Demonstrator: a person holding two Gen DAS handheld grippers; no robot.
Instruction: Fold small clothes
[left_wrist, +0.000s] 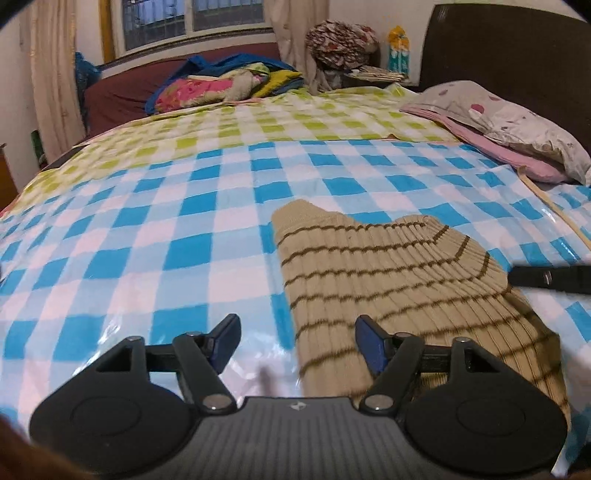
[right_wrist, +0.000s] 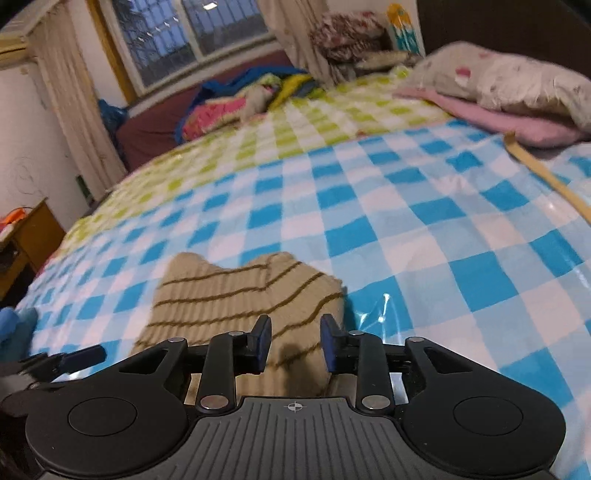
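Note:
A small beige ribbed knit garment with thin brown stripes (left_wrist: 388, 273) (right_wrist: 236, 295) lies on the bed's blue-and-white checked plastic cover (left_wrist: 166, 229) (right_wrist: 443, 240). My left gripper (left_wrist: 297, 334) is open just above the garment's near left edge. Its right blue pad is over the knit and its left pad over bare cover. My right gripper (right_wrist: 295, 341) is open with a narrower gap over the garment's near right part. Fabric shows through that gap, and neither pad presses on it. Each gripper's finger shows at the edge of the other's view (left_wrist: 546, 277) (right_wrist: 70, 360).
Pillows (left_wrist: 517, 125) (right_wrist: 498, 81) lie at the right by a dark headboard (left_wrist: 498, 44). A green checked cover (left_wrist: 277, 122) and a heap of coloured bedding (left_wrist: 221, 85) are beyond. A tan strip (right_wrist: 543, 173) crosses the right side. A wooden table (right_wrist: 33, 236) stands at the left.

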